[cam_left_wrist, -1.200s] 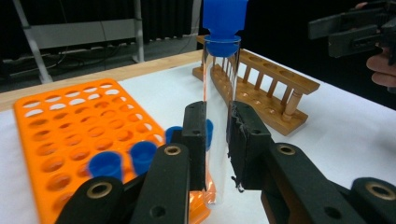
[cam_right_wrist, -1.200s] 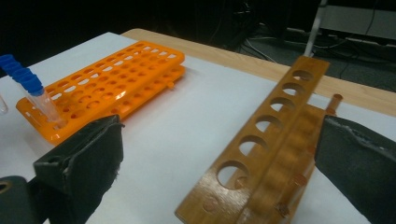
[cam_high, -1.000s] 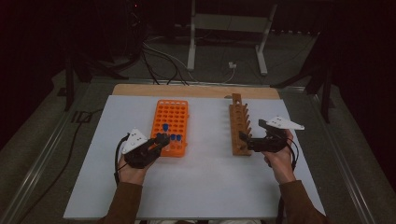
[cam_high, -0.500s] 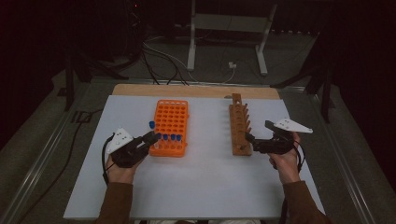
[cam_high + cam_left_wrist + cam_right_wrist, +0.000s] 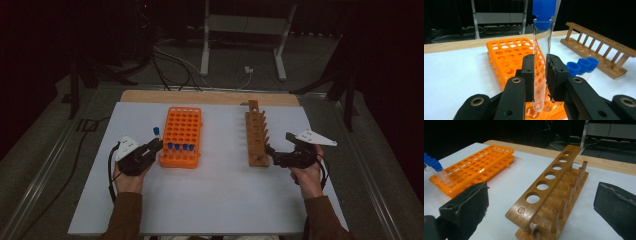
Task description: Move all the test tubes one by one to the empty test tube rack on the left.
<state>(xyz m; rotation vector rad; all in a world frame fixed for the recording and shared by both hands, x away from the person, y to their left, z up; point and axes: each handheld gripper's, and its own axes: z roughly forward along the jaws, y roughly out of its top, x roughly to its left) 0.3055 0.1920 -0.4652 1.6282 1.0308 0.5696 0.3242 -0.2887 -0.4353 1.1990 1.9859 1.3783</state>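
While the left tool (image 5: 540, 75) stays clamped on an upright tube (image 5: 541, 62) just left of the orange rack (image 5: 181, 136), apparently lifted clear of it, the right tool (image 5: 274, 155) waits with jaws apart at the wooden rack's (image 5: 256, 139) near end, perhaps to steady it.

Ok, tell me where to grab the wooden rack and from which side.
Probably the near end of the top rail of the wooden rack, from the open right gripper side. That rail stands clear of the base, jaws can straddle it, and its holes are empty.
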